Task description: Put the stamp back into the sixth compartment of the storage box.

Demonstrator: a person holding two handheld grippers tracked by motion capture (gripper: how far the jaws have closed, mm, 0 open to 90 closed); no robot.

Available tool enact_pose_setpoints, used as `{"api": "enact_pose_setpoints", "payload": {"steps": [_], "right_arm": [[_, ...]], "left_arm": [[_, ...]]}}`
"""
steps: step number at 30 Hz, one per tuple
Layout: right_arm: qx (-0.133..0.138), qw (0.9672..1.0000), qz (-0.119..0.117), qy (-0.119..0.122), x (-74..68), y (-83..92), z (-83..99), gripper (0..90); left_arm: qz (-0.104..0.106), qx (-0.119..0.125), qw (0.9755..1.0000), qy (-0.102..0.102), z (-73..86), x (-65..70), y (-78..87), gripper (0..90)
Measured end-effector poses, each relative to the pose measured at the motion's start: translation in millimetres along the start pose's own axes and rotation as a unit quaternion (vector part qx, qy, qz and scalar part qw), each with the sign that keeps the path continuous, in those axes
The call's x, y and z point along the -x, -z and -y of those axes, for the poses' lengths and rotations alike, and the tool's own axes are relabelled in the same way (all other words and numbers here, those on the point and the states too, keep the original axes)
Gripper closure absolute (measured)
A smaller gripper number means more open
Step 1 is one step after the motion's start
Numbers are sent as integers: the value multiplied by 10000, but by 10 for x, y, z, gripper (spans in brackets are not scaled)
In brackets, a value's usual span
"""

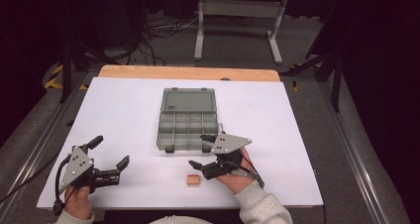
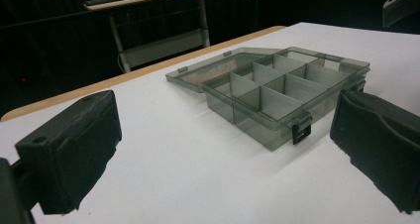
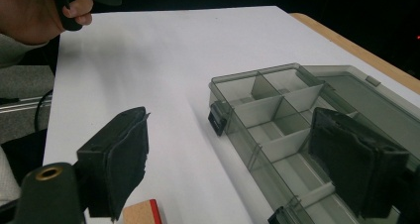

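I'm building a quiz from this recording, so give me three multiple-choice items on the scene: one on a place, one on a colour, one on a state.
1. Where does the small wooden block lie?
A. inside a compartment
B. on the white table, in front of the organizer box
C. between the left gripper's jaws

2. What colour is the stripe on the block's edge?
A. red
B. blue
C. green

3. How is the organizer box?
A. latched shut
B. upside down
C. open, lid laid flat behind it

Answers:
1 B: in the high view it sits on the table, near the right gripper.
2 A: the right gripper view shows a red edge.
3 C: the compartments are uncovered in the left gripper view.
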State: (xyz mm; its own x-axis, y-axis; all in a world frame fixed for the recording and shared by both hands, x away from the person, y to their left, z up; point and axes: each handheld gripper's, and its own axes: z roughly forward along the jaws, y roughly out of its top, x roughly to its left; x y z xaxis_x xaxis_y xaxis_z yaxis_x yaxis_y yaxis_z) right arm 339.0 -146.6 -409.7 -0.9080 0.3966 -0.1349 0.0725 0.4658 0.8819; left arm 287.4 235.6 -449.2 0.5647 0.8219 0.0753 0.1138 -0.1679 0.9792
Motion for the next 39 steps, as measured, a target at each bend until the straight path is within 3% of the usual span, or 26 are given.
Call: {"api": "enact_pose_setpoints", "payload": {"steps": [28,39], "right_arm": [[-414,9976,-564,-8,-31,-361,-181,201],[-866,9935,-738,69,-56,-410,-201,246]], "left_arm": [[-50,-1,10000,-23,4,-3,-2,4],[-59,-20,10000,-33,8,4,-12,4]]}}
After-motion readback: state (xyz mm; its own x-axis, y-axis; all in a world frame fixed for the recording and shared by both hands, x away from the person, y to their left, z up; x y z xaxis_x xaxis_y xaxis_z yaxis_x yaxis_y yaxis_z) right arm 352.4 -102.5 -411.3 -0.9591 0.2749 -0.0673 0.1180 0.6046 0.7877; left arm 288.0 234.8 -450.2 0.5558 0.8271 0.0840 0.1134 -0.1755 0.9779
